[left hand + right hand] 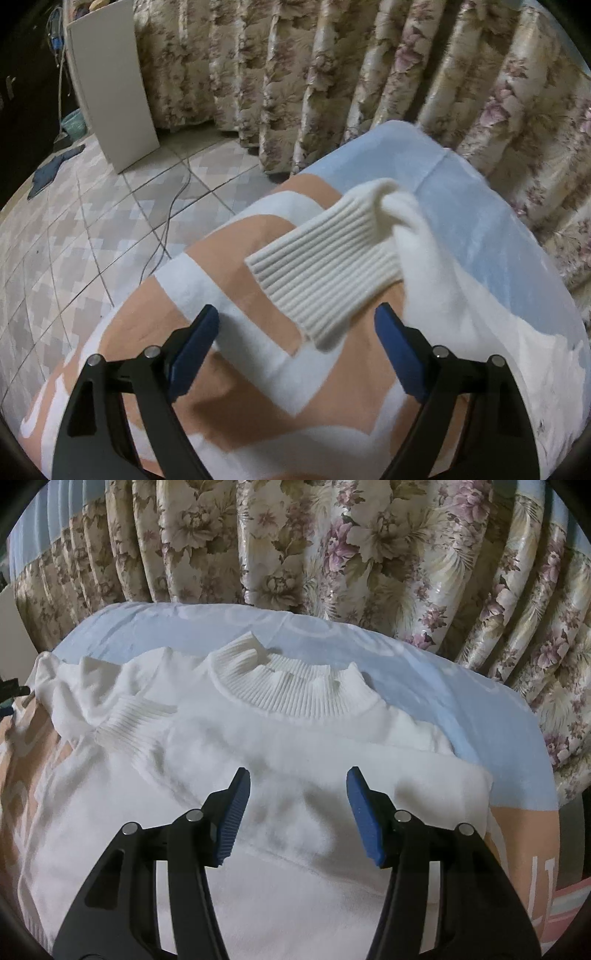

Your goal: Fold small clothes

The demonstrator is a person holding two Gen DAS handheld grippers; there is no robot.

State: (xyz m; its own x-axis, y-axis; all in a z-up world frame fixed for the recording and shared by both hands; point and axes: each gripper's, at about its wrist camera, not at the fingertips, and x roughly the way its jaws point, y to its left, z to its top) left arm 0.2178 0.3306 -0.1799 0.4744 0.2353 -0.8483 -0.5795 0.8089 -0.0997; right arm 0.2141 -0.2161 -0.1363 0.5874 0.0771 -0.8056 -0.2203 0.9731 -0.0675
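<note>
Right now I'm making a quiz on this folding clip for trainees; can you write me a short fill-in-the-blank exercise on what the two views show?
1. The garment being folded is a ____ sweater with a ribbed collar.
2. Both the left tool and the right tool stand ____, gripping nothing.
3. The ribbed cuff in the left view lies ____ the left tool's fingers.
4. Behind the bed hangs a ____ curtain.

Missing words: white; open; ahead of; floral
</note>
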